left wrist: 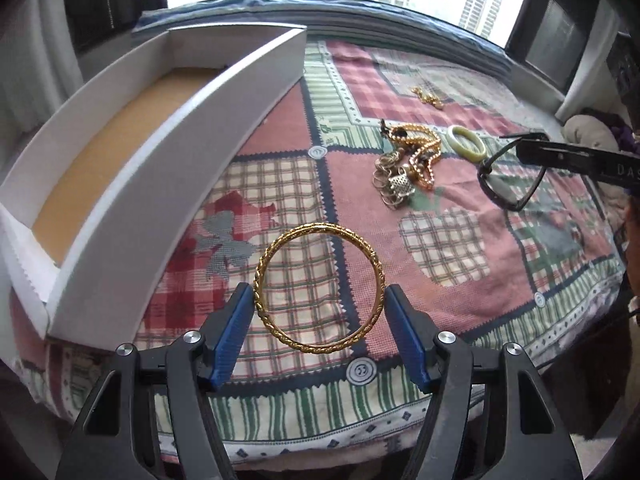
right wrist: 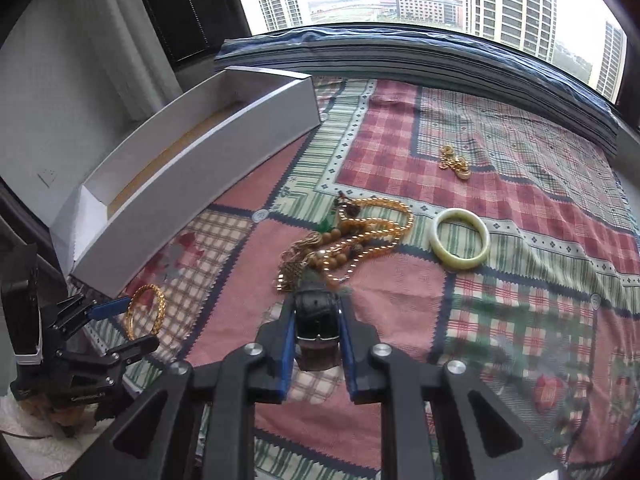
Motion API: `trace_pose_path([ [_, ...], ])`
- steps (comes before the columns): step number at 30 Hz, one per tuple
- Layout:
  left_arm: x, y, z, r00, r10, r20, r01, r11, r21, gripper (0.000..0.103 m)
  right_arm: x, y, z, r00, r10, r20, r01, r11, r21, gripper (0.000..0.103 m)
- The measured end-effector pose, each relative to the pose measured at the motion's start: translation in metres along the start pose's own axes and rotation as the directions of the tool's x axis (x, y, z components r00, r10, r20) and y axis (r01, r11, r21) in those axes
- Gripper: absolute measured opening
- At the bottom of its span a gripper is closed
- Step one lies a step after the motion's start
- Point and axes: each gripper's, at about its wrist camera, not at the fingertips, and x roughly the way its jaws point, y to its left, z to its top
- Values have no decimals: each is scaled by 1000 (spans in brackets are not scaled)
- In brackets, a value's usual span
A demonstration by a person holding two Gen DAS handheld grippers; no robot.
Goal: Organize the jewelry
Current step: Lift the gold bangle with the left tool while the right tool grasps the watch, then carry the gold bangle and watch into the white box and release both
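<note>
Two grippers work over a patchwork quilt [left wrist: 440, 248], and the long white box [left wrist: 168, 152] lying along its left edge serves as the landmark. Just right of the box's near end, the left gripper [left wrist: 320, 312] has its blue pads [left wrist: 236, 332] pressed against opposite sides of a gold bangle [left wrist: 320, 286], which is lifted and tilted above the cloth; the right wrist view shows the same bangle [right wrist: 146, 312] held edge-on close by the box's near corner. Farther right of the box, near the middle of the quilt, lies a tangled heap of gold bead chains and rings [right wrist: 348, 240]. Beyond it, well apart from the box, sits a small gold chain [right wrist: 454, 162]. Right of the heap rests a pale green jade bangle [right wrist: 460, 244], flat on the cloth. Nearest the camera in the right wrist view, the right gripper [right wrist: 318, 340] is clamped on a black watch strap with a buckle [right wrist: 318, 320]; from the left wrist view that strap [left wrist: 508, 176] hangs as a loop far to the right of the box.
</note>
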Motion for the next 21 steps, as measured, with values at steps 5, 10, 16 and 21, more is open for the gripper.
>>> trace_pose_path([
  [5, -52, 49, 16, 996, -11, 83, 18, 996, -85, 68, -13, 55, 24, 994, 87, 64, -84, 995, -59, 20],
  [10, -82, 124, 42, 985, 107, 139, -80, 979, -190, 68, -12, 124, 76, 970, 197, 140, -177, 974, -144, 20],
  [16, -52, 204, 68, 974, 214, 78, -181, 936, -301, 68, 44, 205, 137, 966, 229, 125, -191, 947, -258, 20],
  [21, -9, 240, 76, 974, 225, 5, -209, 913, -351, 68, 116, 243, 160, 986, 159, 55, -137, 949, -283, 20],
])
